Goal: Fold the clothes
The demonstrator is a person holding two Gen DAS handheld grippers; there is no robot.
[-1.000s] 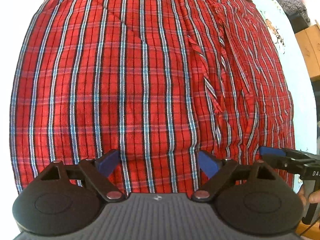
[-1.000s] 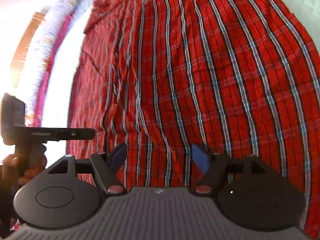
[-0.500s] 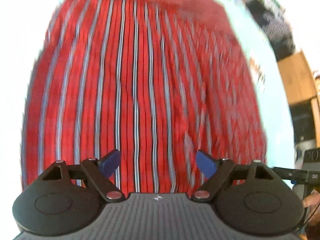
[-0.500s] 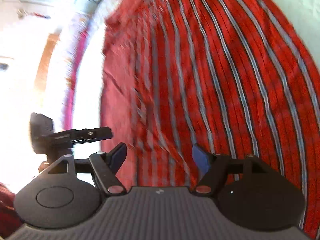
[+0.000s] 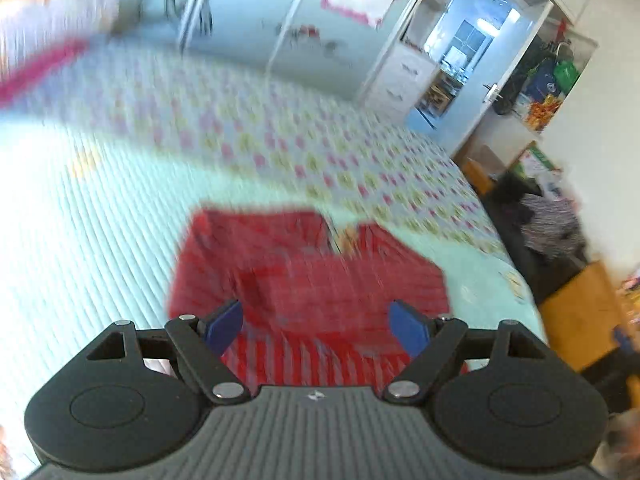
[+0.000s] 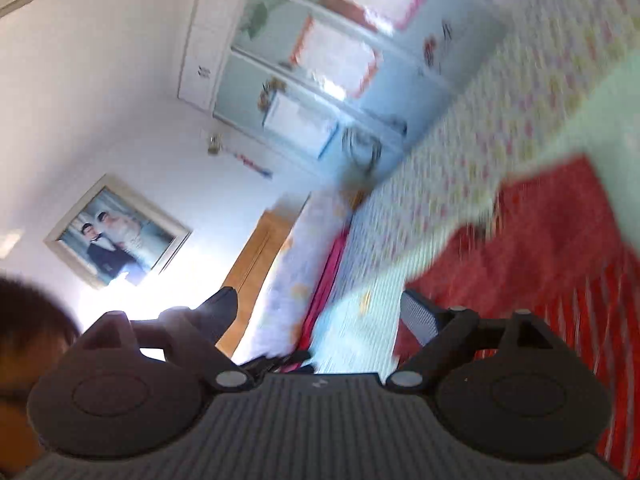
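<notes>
A red plaid shirt [image 5: 308,276] lies folded into a rough rectangle on the pale green bedspread [image 5: 100,216], blurred by motion. My left gripper [image 5: 316,326] hangs above its near edge, open, with nothing between the blue pads [image 5: 224,326]. In the right wrist view the same shirt [image 6: 560,248] fills the right side. My right gripper [image 6: 320,312] is tilted up and away from it, open and holding nothing.
A patterned quilt [image 5: 320,140] covers the far part of the bed. A wardrobe with glass doors [image 5: 256,12] stands behind, an open doorway [image 5: 460,64] at the right. A wooden cabinet [image 5: 580,316] and dark clutter sit by the bed's right side. A framed photo [image 6: 116,236] hangs on the wall.
Both grippers have pulled back and lifted away from the shirt, which filled both views a second ago. The right one has swung up toward the wall.
</notes>
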